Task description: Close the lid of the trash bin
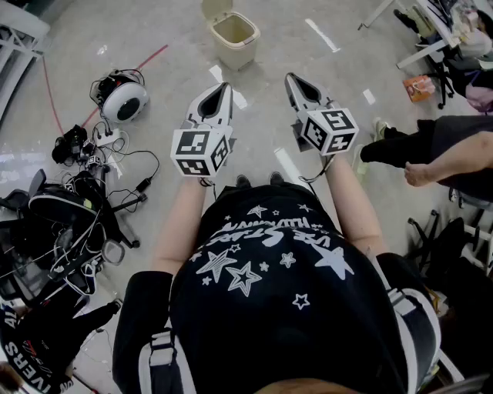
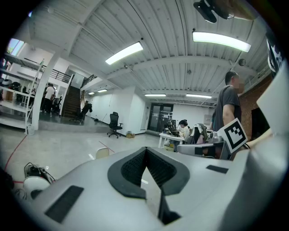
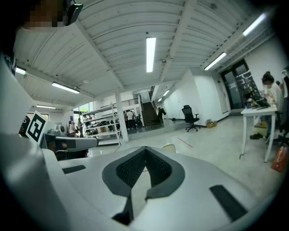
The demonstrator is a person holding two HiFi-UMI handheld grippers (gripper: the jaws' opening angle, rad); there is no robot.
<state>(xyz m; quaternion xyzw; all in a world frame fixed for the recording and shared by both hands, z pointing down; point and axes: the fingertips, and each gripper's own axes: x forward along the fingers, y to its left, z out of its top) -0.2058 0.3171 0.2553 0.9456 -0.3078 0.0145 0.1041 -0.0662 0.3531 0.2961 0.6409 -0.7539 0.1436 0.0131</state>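
A beige trash bin [image 1: 233, 36] stands on the floor ahead of me, its lid [image 1: 216, 8] tipped up at the back and its mouth open. My left gripper [image 1: 224, 87] and right gripper [image 1: 290, 78] are held side by side in the air, well short of the bin and pointing towards it. Both are shut with nothing between the jaws. In the left gripper view the jaws [image 2: 145, 151] meet at the tips, and the raised lid [image 2: 102, 152] peeks over them at the left. The right gripper view shows the same closed tips [image 3: 145, 151] with the lid [image 3: 169, 147] just beyond.
A white round device [image 1: 125, 101], a power strip [image 1: 108, 138] with cables and black gear [image 1: 65, 215] lie on the floor at the left. A seated person's leg [image 1: 420, 142] reaches in from the right. An orange packet [image 1: 420, 87] lies at the far right.
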